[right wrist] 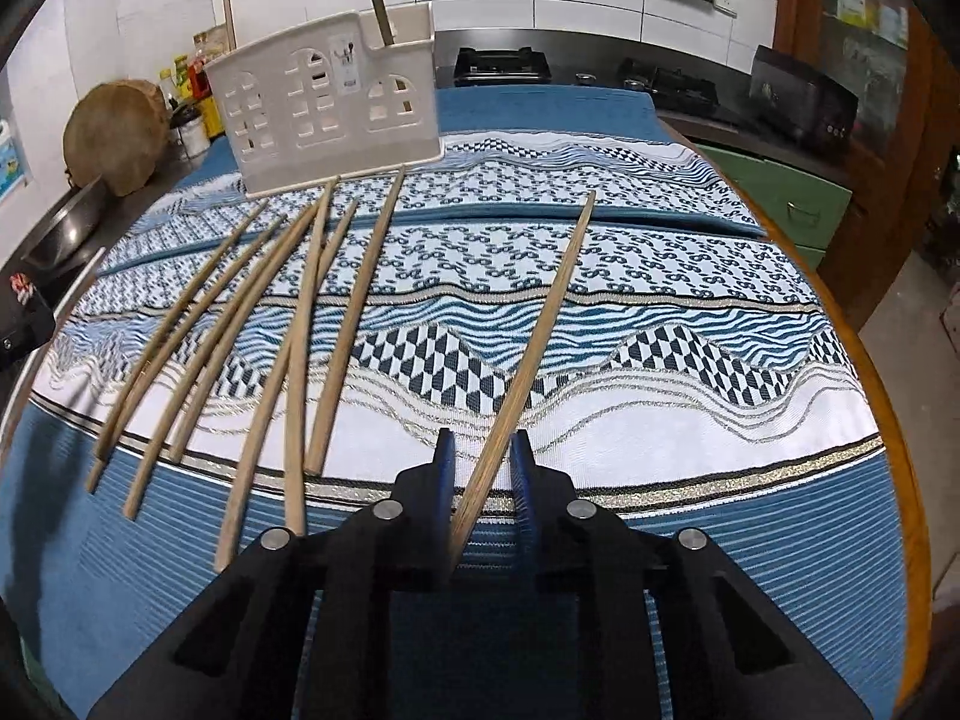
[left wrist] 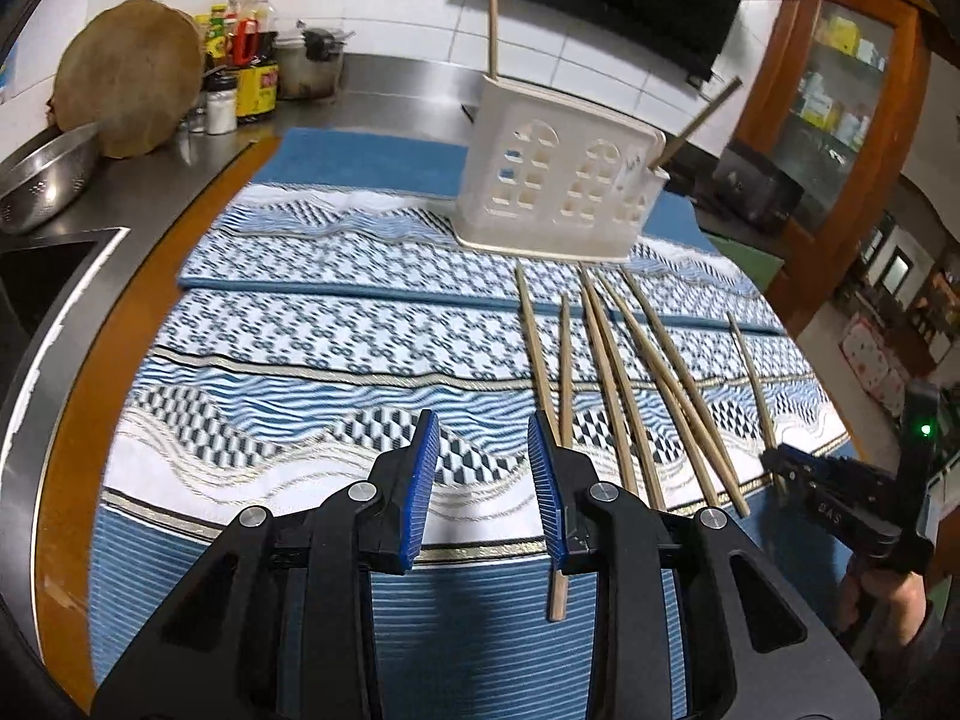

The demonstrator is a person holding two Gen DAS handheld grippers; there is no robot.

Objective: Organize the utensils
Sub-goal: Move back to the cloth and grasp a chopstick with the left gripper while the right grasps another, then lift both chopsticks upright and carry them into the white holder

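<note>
1. The desk carries a blue patterned cloth that covers most of it.
2. A white holder stands at the far end of the cloth, with 2 chopsticks already upright in it.
3. The left hand-held gripper hovers low over the cloth with its jaws apart and nothing between them; 1 chopstick of the loose row passes under its right finger, apparently untouched.
4. The right hand-held gripper has its jaws nearly together around the near end of a lone chopstick; whether the pads already press on it I cannot tell.
5. The loose chopsticks, about 7, lie fanned on the cloth just left of the lone 1, tips pointing toward the holder.
6. The step in hand looks like a pickup: the right side is taking the lone chopstick while the left lines up on the row.
7. Next, I judge, the grip must firm up, then lift, tip the stick upright and drop it into the holder.
</note>
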